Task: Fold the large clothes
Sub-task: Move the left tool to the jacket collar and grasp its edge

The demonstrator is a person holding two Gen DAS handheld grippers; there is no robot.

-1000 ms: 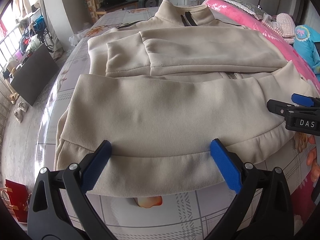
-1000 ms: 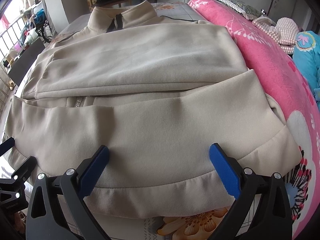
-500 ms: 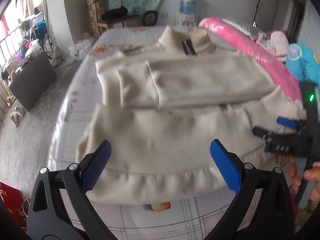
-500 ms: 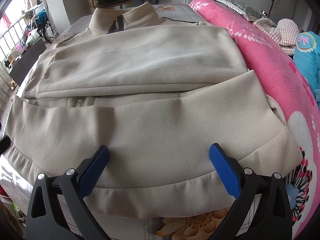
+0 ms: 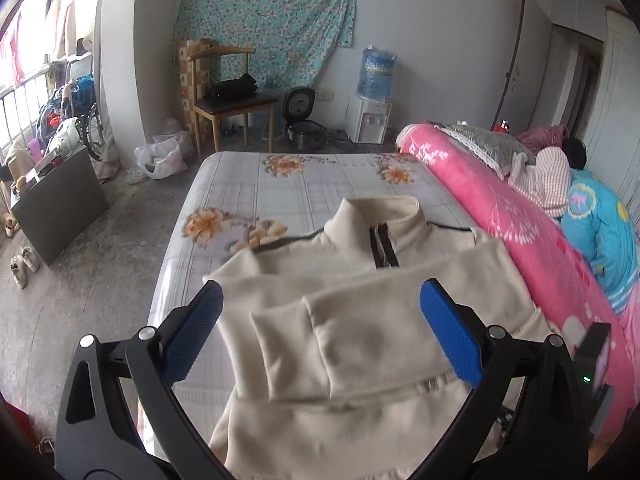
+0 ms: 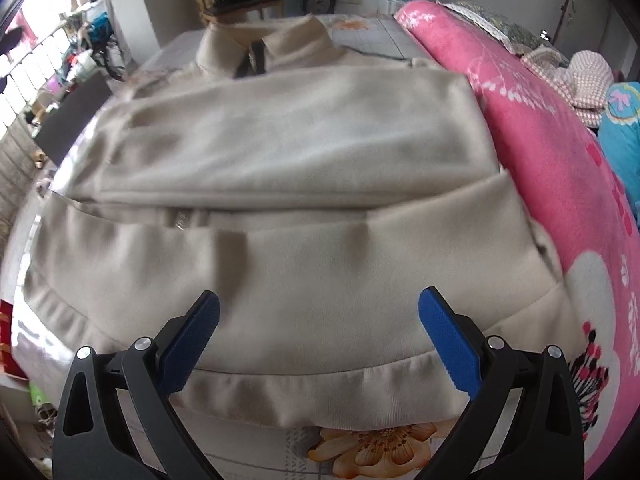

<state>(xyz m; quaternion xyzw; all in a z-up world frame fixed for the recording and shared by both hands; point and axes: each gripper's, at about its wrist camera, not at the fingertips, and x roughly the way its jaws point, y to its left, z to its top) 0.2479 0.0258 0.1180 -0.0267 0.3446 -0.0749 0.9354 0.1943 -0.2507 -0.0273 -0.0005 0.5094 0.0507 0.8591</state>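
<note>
A cream zip-up jacket (image 5: 360,344) lies flat on the bed, collar at the far end, both sleeves folded across its chest. It fills the right wrist view (image 6: 280,200), with its hem band nearest. My left gripper (image 5: 320,320) is open and empty, raised above the jacket's sleeves. My right gripper (image 6: 320,328) is open and empty, just above the hem.
The bed has a grey floral sheet (image 5: 300,184). A rolled pink quilt (image 5: 520,232) and a blue quilt (image 5: 600,232) run along its right side. A wooden chair (image 5: 228,92), water dispenser (image 5: 372,96) and rice cooker (image 5: 304,120) stand beyond the bed.
My left gripper has lifted and tilted up from the hem, so the far room now shows. The right gripper has pulled slightly back and up. Both stayed open.
</note>
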